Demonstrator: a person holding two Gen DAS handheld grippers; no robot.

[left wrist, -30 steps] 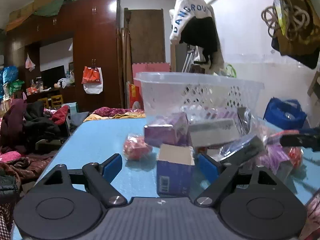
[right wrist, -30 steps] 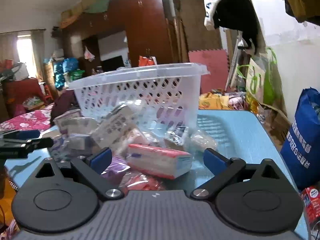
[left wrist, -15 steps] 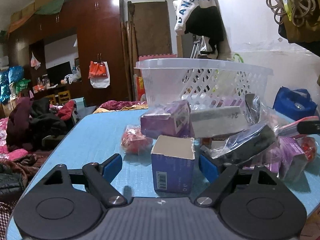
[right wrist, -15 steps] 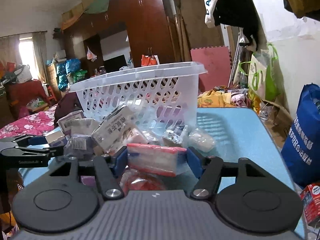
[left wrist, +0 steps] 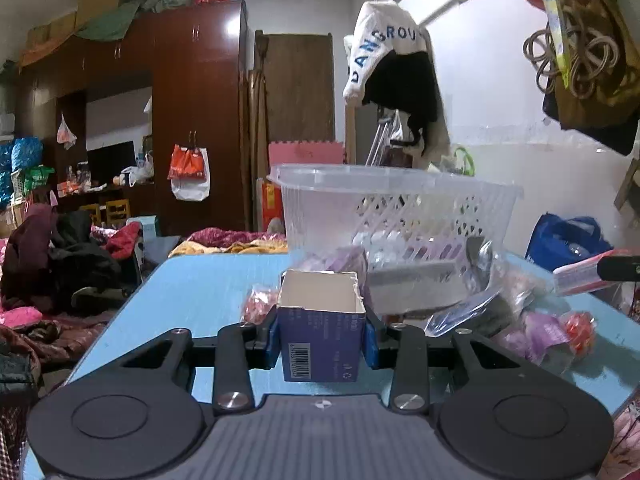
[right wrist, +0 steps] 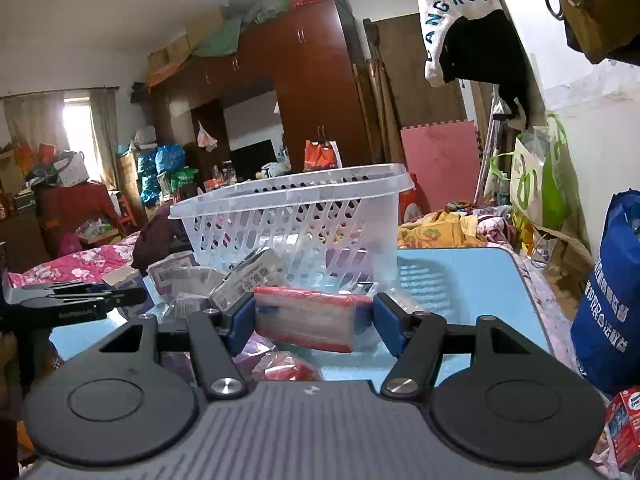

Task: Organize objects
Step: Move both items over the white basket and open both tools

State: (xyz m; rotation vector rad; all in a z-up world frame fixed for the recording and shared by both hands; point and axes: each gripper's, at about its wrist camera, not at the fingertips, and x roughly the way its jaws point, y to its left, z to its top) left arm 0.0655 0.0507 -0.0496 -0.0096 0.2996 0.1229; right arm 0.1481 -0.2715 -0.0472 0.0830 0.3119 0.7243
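Observation:
My left gripper [left wrist: 322,336] is shut on an open-topped blue box [left wrist: 322,328], held upright above the blue table [left wrist: 200,292]. My right gripper [right wrist: 314,320] is shut on a red-and-white wrapped packet [right wrist: 312,318], lifted off the pile. A clear plastic laundry-style basket [left wrist: 400,204] stands behind the pile; it also shows in the right wrist view [right wrist: 296,216]. The right gripper's packet shows at the right edge of the left wrist view [left wrist: 580,276]. The left gripper appears at the left in the right wrist view [right wrist: 72,300].
A pile of boxes and plastic-wrapped packets [left wrist: 460,292] lies on the table in front of the basket, also in the right wrist view [right wrist: 224,280]. A red bagged item [left wrist: 260,304] lies left of it. A blue bag [right wrist: 608,304] stands off the table's right side.
Both grippers closed: the left onto the blue box, the right onto the red-and-white packet. Both objects have been lifted from the table.

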